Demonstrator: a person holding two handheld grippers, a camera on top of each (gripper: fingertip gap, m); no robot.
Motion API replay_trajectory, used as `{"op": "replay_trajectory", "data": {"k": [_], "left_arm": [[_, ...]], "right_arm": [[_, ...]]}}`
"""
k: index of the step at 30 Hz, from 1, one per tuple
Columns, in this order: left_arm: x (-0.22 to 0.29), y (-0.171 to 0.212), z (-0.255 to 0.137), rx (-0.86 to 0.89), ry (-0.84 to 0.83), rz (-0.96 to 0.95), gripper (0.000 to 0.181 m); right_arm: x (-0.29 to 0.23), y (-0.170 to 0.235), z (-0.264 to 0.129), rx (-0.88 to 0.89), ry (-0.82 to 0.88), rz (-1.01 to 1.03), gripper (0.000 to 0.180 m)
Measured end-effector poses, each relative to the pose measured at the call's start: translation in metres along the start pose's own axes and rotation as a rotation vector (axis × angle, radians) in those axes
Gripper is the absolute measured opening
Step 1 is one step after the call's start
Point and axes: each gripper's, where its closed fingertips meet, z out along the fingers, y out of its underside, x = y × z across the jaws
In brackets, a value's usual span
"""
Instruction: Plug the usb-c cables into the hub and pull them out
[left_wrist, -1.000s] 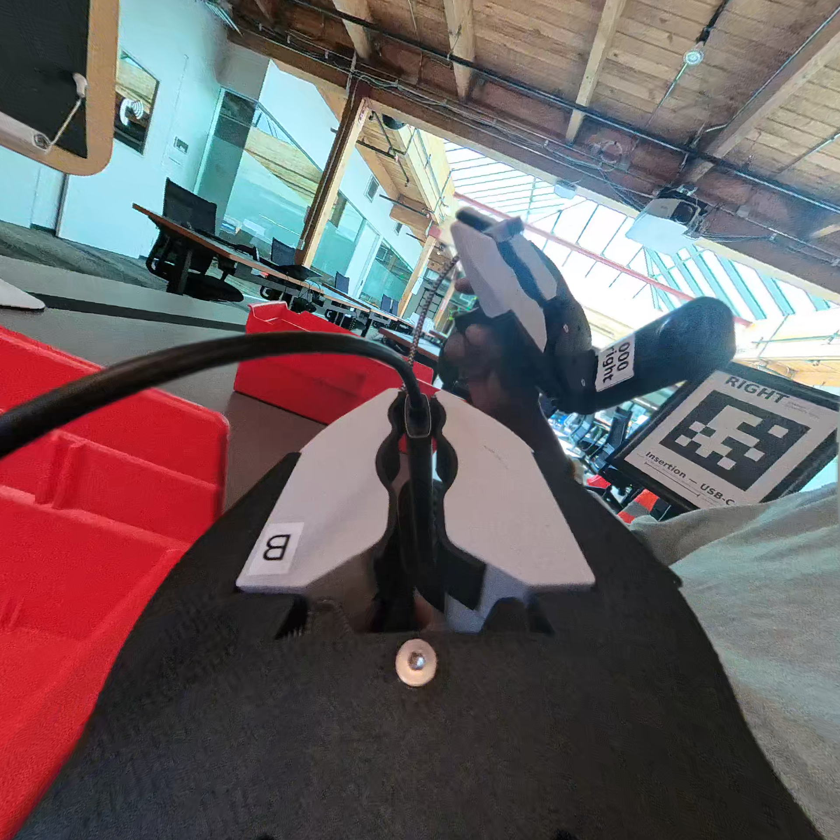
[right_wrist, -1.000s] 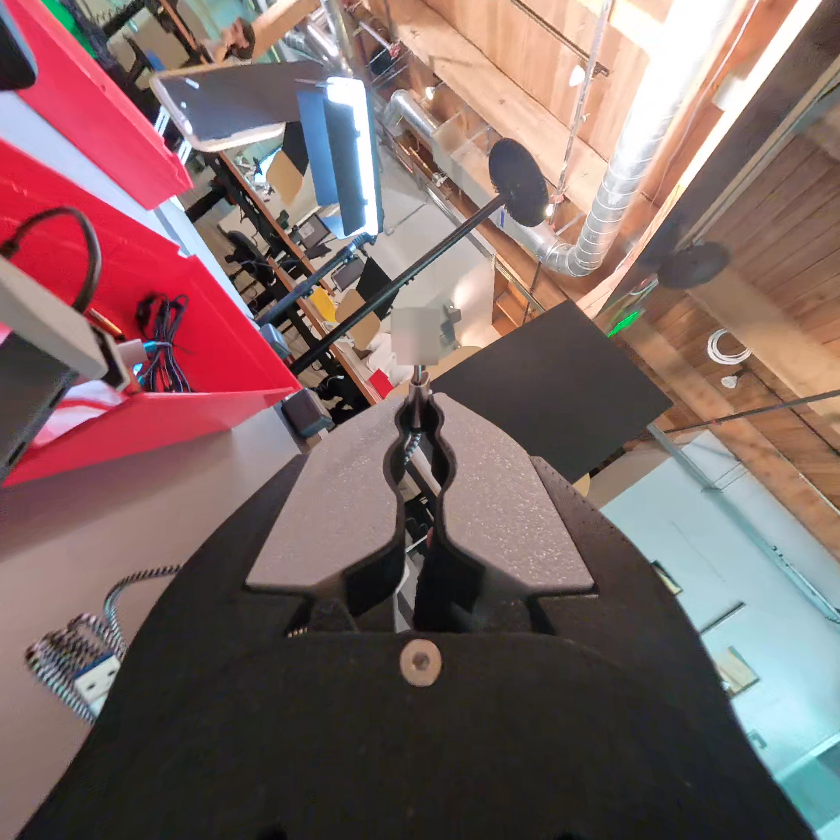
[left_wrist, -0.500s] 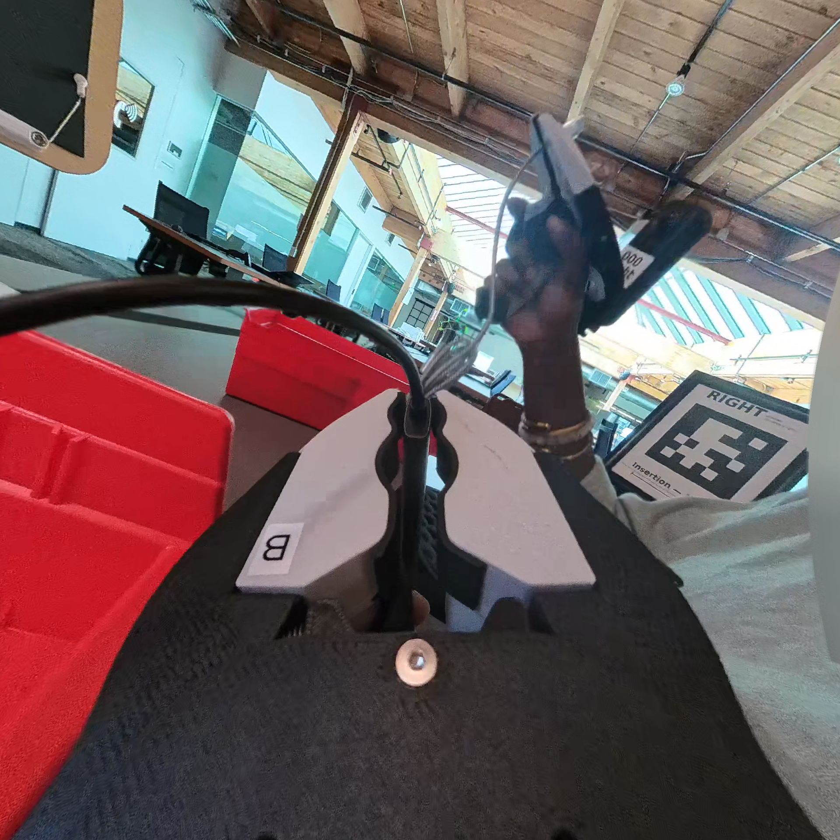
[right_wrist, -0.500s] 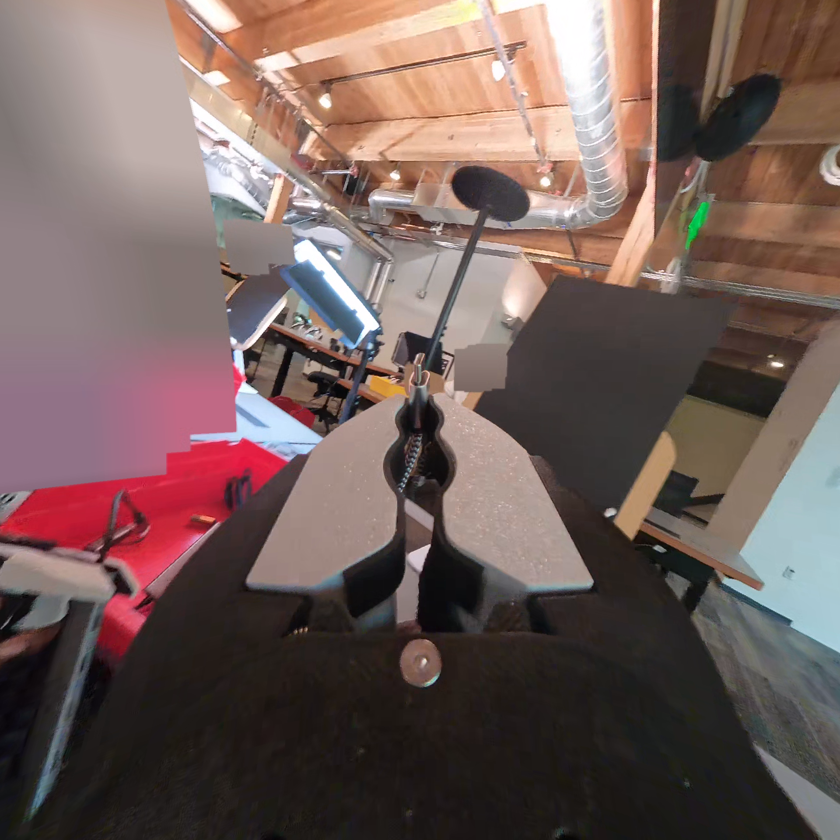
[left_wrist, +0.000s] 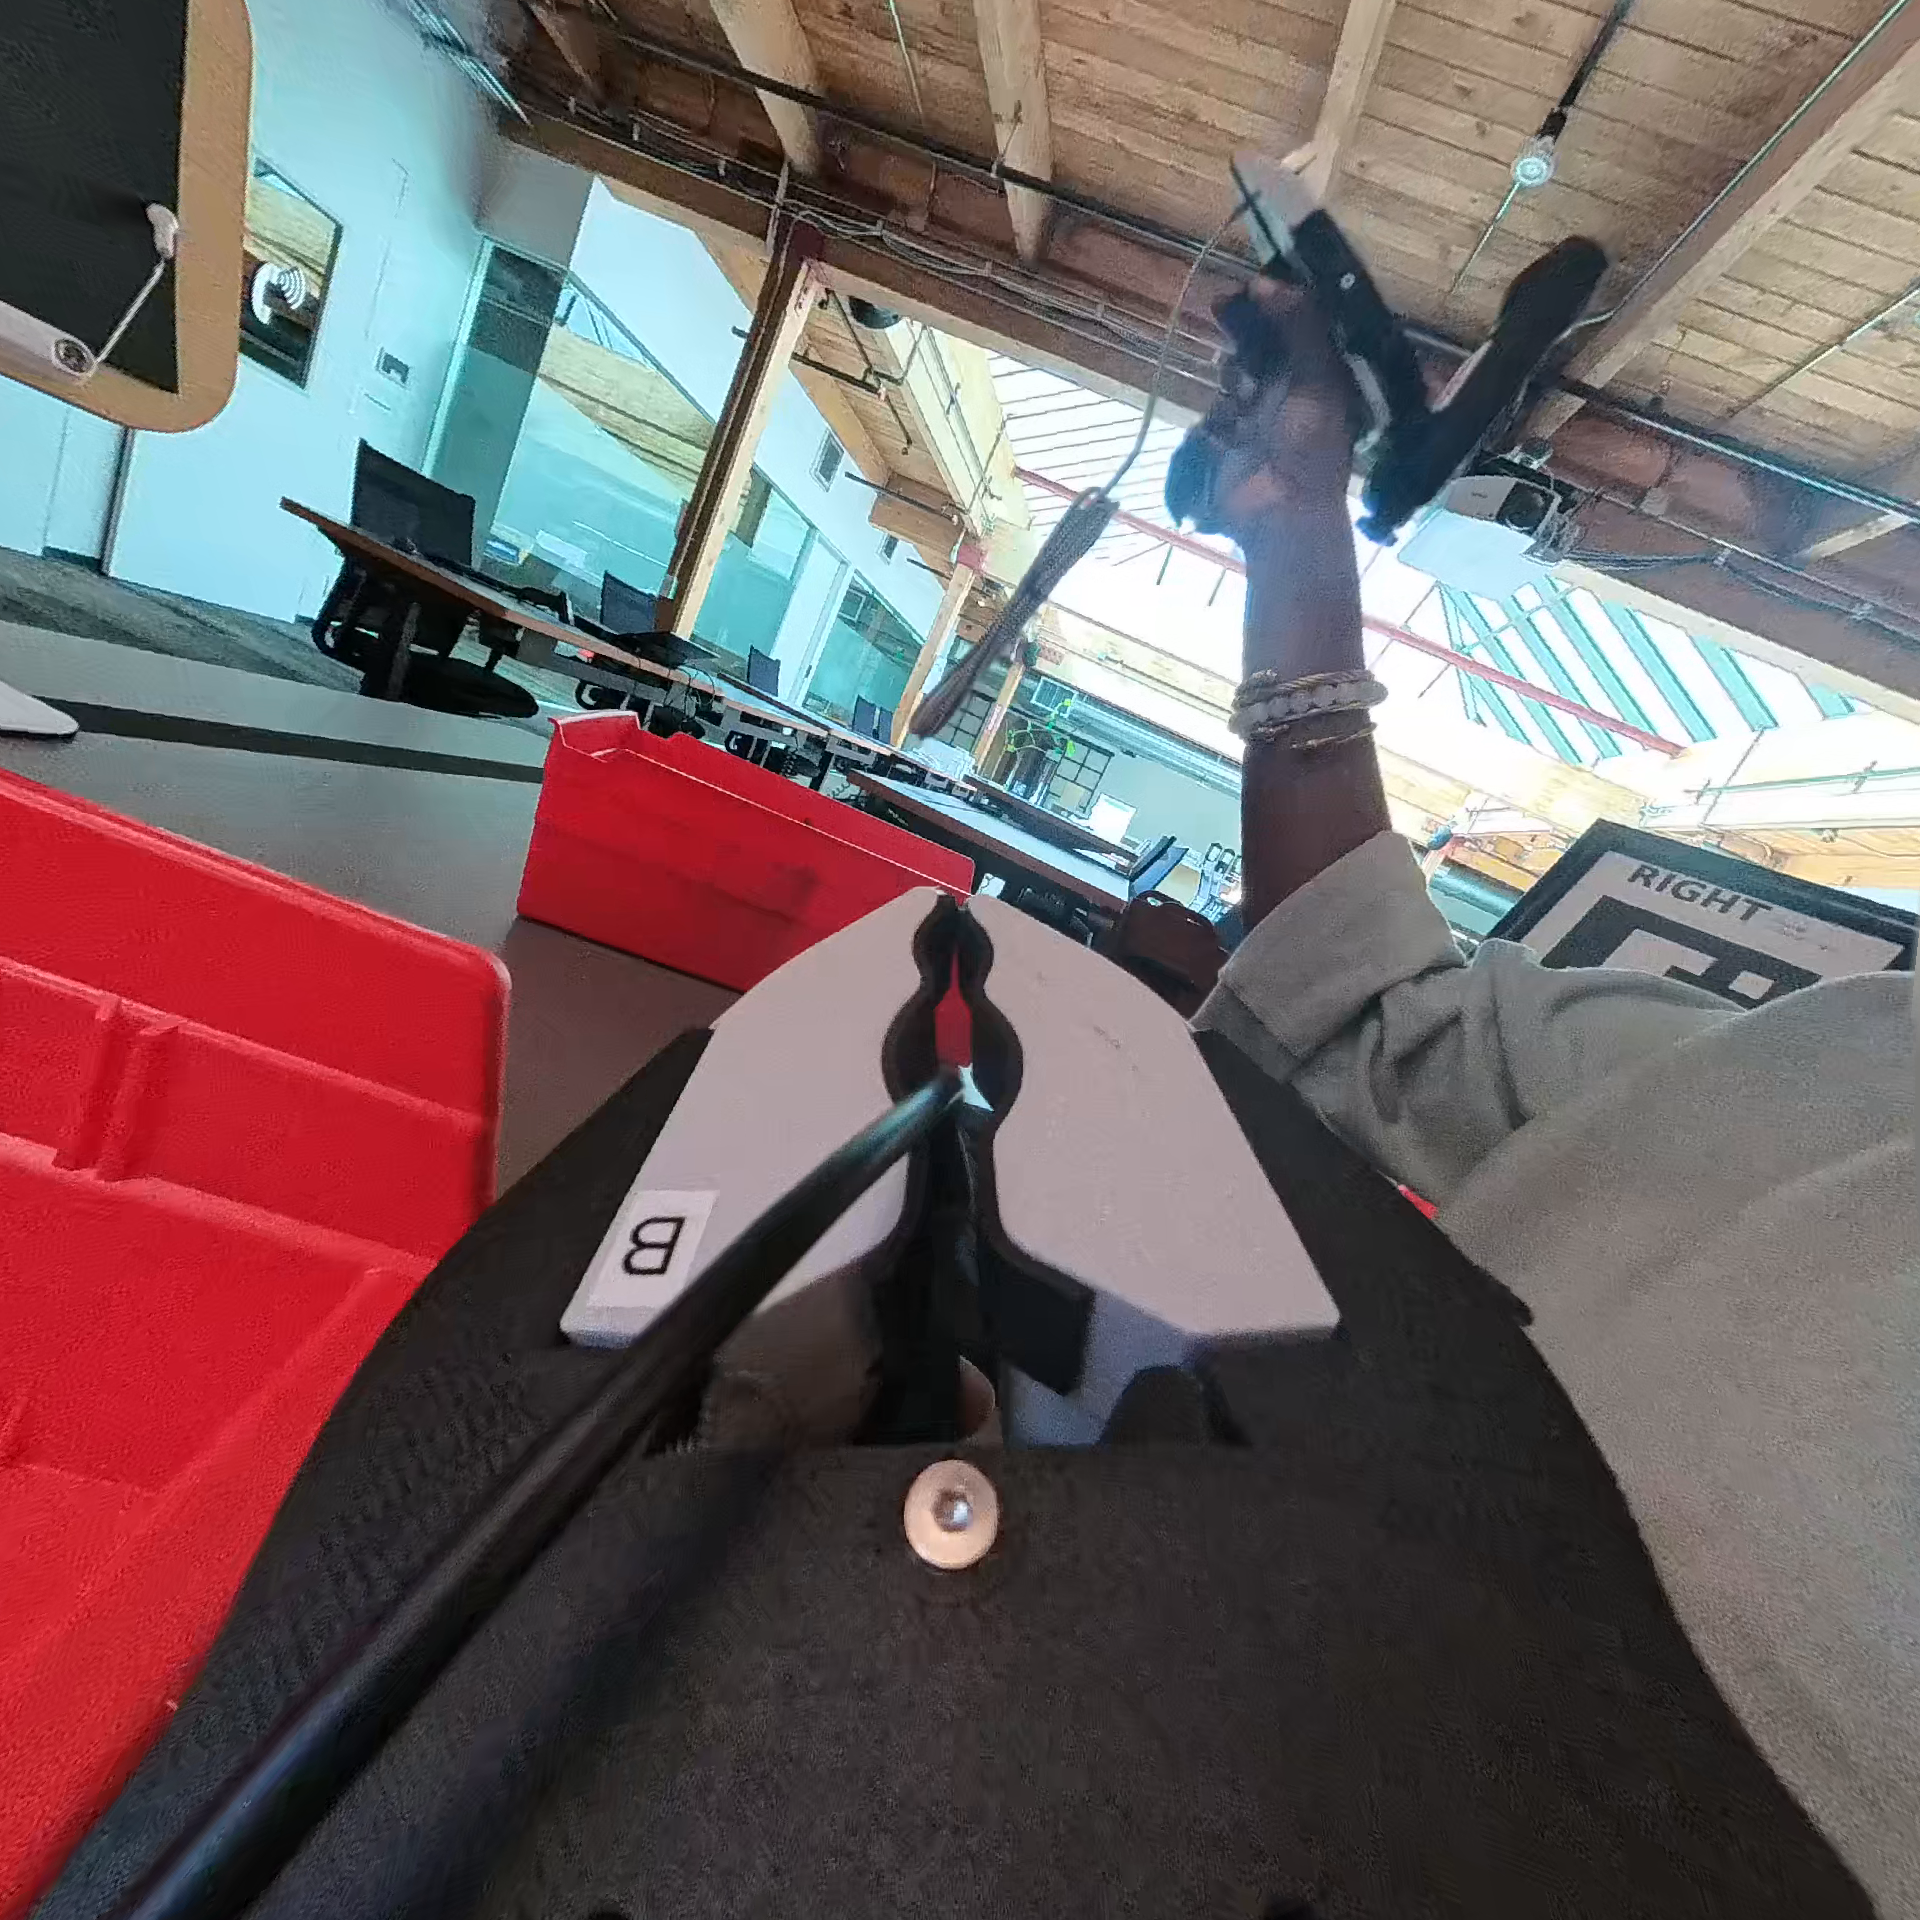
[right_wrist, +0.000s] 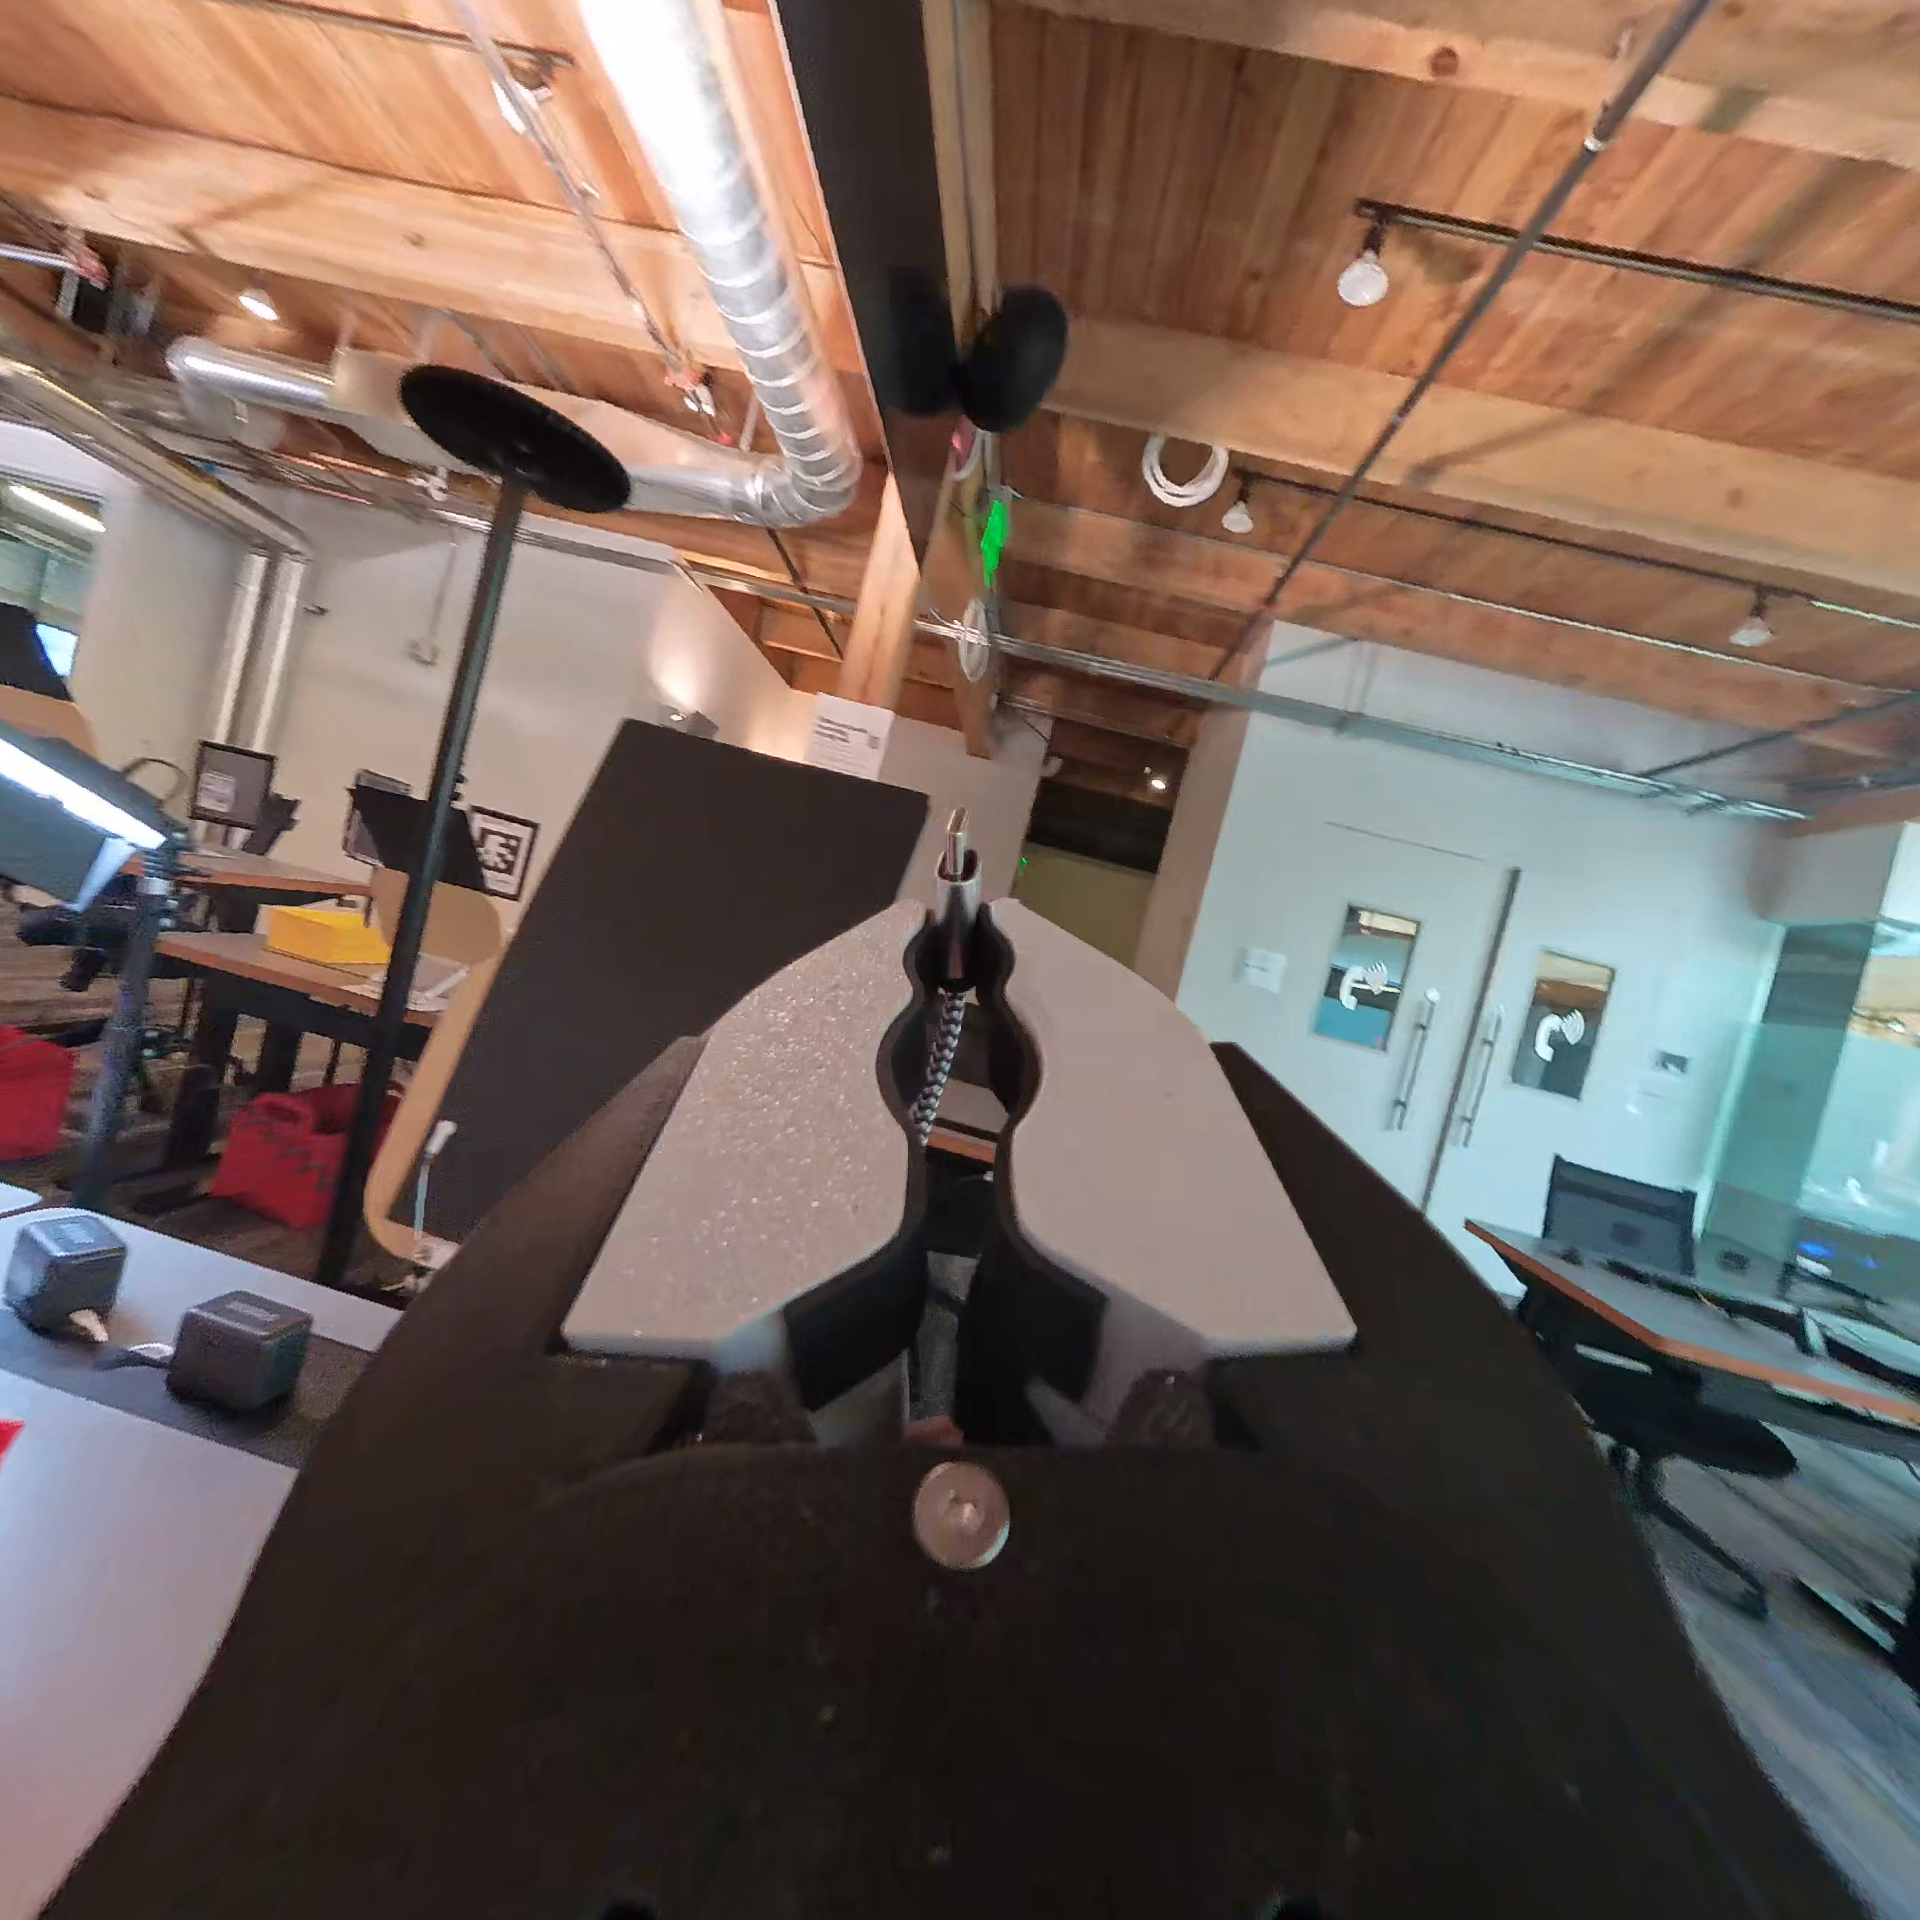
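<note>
My left gripper (left_wrist: 951, 906) is shut on a black cable (left_wrist: 582, 1392). The cable enters the gap behind the tips and runs down to the lower left across the left finger. My right gripper (right_wrist: 958, 909) is shut on a black-and-white braided USB-C cable (right_wrist: 940, 1049). Its silver plug (right_wrist: 956, 868) sticks out past the tips and points up. In the left wrist view a hand holds the right gripper (left_wrist: 1309, 260) high near the ceiling, and the braided cable (left_wrist: 1039, 582) hangs below it. The hub is not in view.
Red bins stand to the left (left_wrist: 208, 1143) and ahead (left_wrist: 727, 862) on the dark table. A framed marker board (left_wrist: 1714, 935) and a grey sleeve (left_wrist: 1610, 1195) are at the right. Two small dark cubes (right_wrist: 239, 1351) sit on the table in the right wrist view. My hands' fingertips stand some 45 cm from each other.
The right gripper rose high with the braided cable, and its view swung from the table to the room. The black cable dropped from arching over the left tips to lying down-left.
</note>
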Motion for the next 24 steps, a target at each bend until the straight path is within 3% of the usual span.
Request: {"op": "replay_trajectory", "data": {"k": [9,17,24], "left_arm": [[0.002,0.001,0.001,-0.008,0.006,0.011,0.0],[0.002,0.003,0.002,-0.021,0.004,0.016,0.0],[0.002,0.003,0.002,-0.021,0.004,0.019,0.001]], "right_arm": [[0.057,0.112,-0.032,-0.245,0.038,0.104,0.005],[0.015,0.198,-0.092,-0.395,-0.076,0.354,0.005],[-0.004,0.312,-0.145,-0.851,-0.092,0.331,0.006]]}}
